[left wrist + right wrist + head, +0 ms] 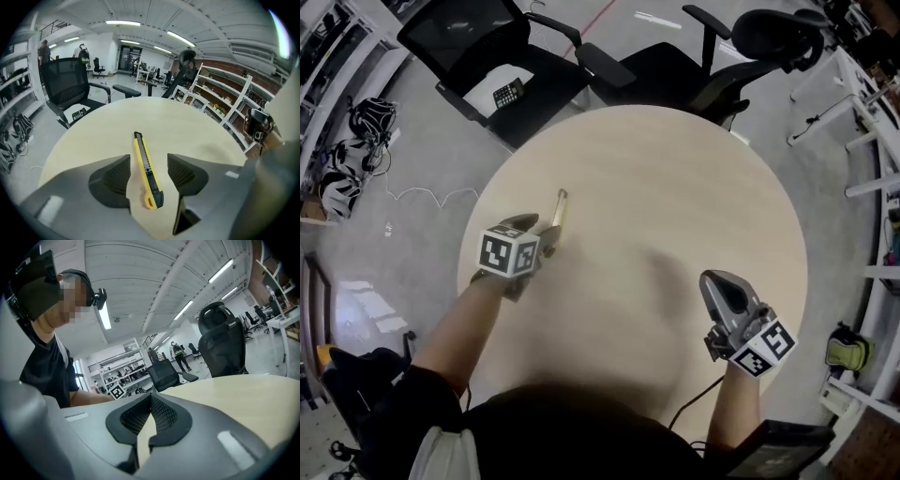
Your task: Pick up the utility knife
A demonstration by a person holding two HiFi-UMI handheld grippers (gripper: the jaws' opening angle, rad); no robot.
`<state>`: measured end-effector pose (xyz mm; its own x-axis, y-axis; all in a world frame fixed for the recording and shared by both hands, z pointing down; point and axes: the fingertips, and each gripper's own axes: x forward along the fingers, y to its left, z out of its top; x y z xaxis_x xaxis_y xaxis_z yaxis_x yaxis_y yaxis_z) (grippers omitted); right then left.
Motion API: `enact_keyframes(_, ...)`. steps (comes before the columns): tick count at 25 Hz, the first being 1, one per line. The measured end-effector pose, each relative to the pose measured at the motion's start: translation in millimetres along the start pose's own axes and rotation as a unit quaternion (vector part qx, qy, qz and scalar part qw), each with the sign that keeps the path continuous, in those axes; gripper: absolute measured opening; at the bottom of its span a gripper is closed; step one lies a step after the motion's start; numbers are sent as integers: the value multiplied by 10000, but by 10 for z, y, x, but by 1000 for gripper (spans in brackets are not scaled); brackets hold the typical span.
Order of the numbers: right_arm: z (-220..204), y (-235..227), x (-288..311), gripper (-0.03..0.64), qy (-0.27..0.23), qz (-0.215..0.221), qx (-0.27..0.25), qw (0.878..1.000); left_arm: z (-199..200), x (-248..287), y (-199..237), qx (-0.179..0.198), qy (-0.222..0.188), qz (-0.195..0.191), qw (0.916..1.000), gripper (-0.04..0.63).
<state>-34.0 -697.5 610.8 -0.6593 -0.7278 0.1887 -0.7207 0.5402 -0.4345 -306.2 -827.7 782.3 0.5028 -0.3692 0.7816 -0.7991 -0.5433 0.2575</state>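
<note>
Utility knife (146,171) on table (93,136), between parted left tongs (148,161), untouched

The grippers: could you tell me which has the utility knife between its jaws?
The left gripper: its open jaws straddle the utility knife, while the right gripper is shut on nothing.

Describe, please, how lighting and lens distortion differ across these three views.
Head view: even light, a soft shadow on the table near the person. Left gripper view: strong fisheye, dark corners, utility knife sharp. Right gripper view: bright ceiling strips, same fisheye vignette.
</note>
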Motion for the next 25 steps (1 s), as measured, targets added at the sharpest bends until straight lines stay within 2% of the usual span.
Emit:
enact_keyframes(3, -60, -75, 40, 15, 1, 34, 33, 10000, -13, 87, 11, -3, 160, 30, 9999, 235)
enact_keyframes(8, -239, -388, 45, 15, 32, -32, 80, 10000, -58, 281, 110, 451, 422, 457, 9970, 253)
enact_keyframes(11, -291, -519, 58, 15, -36, -31, 150, 9999, -79, 364, 141, 426, 484, 510, 9966, 258)
enact_keyframes(13, -326, -553, 81, 15, -62, 11, 170, 9998, -90, 386, 176, 417, 462, 591, 9963, 279)
enact_keyframes(19, -421, -650, 134, 15, -112, 67, 207, 9997, -77, 397, 185, 579, 114, 814, 9949, 276)
enact_keyframes(21, -447, -663, 148, 15, -139, 85, 239, 9996, -85, 407, 119, 758, 64, 785, 9940, 240)
enact_keyframes(24, -483, -662, 157, 15, -144, 110, 267, 9995, -77, 435, -45, 1388, 146, 769, 9872, 104)
enact_keyframes(25, -487, -659, 165, 15, -149, 115, 279, 9994, -66, 438, -64, 1575, 183, 778, 9843, 104)
